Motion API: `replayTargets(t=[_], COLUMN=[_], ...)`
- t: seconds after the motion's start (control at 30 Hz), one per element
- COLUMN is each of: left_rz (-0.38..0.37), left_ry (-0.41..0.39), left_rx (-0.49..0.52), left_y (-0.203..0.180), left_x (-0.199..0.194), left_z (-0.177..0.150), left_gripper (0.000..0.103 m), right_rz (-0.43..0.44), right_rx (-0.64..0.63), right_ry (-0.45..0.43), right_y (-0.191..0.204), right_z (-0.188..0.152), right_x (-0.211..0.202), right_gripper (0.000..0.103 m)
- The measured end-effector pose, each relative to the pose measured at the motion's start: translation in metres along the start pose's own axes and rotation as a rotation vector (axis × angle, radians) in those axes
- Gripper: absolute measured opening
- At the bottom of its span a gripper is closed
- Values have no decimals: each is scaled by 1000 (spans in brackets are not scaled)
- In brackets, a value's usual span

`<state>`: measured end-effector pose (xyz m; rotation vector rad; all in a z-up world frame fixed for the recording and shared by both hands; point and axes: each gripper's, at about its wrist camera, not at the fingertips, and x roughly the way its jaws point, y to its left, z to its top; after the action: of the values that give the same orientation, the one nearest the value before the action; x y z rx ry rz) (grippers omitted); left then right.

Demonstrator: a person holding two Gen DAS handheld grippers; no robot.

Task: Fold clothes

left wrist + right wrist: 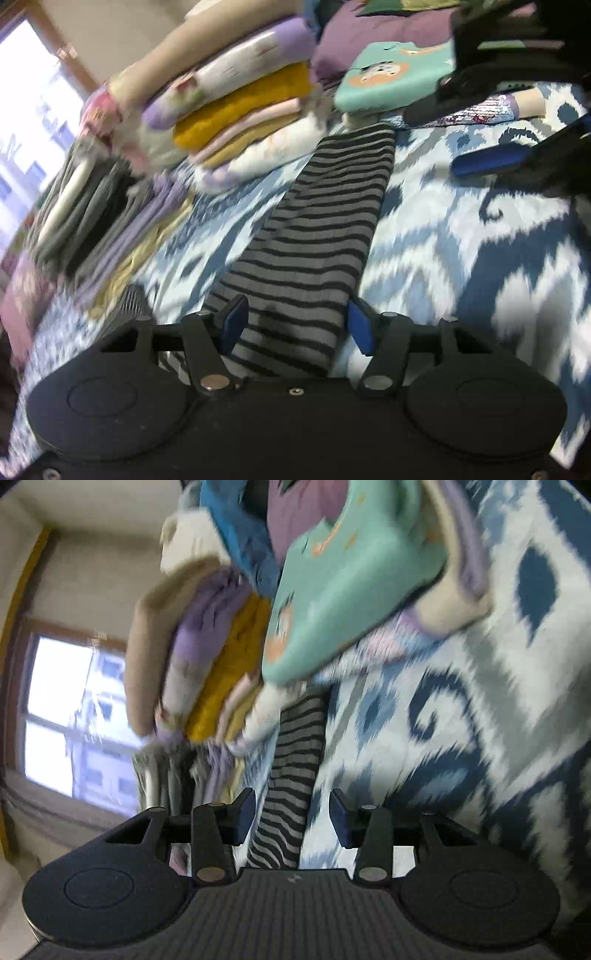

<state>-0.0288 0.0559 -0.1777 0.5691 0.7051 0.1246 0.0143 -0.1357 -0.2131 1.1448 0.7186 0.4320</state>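
A striped garment [314, 236], folded into a long narrow strip, lies on the patterned bedspread [461, 240] ahead of the left hand-held gripper [293, 325], between its wide jaws; the right hand-held gripper [291, 812] hangs wide, empty; folded stacks [236, 99] ahead suggest most folding is done.

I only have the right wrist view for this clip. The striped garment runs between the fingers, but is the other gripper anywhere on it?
Observer: Yes. In the left wrist view the left gripper straddles the near end of the striped garment, fingers open on either side.
Operator: Is the garment bunched up?
Observer: No, it lies as a long narrow strip on the bedspread.
Operator: What is at its far end?
Observer: It reaches the stack of folded clothes, next to a teal printed piece.
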Motion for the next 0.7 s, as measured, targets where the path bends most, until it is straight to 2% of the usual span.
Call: replayTargets(t=[0.2, 0.37, 0.47, 0.53, 0.57, 0.6, 0.7], left_rz=[9, -13, -43, -57, -67, -84, -151], left_ry=[-23, -20, -14, -6, 2, 16, 40], left_rx=[93, 96, 105, 135, 139, 110, -32], left_y=[-15, -22, -31, -39, -41, -37, -13], left_x=[30, 56, 68, 74, 77, 78, 76], left_z=[43, 76, 94, 103, 107, 109, 113], left_gripper=[54, 48, 34, 16, 11, 6, 4], right_rz=[9, -5, -18, -22, -24, -25, -20], right_rx=[33, 83, 94, 95, 97, 94, 77], right_ry=[-58, -107, -119, -130, -135, -138, -142], right_y=[-9, -20, -23, -24, -24, -24, -20], right_z=[9, 17, 19, 18, 18, 17, 15], right_x=[-20, -29, -29, -30, -30, -30, -29], right_gripper=[46, 46, 45, 45, 45, 45, 47])
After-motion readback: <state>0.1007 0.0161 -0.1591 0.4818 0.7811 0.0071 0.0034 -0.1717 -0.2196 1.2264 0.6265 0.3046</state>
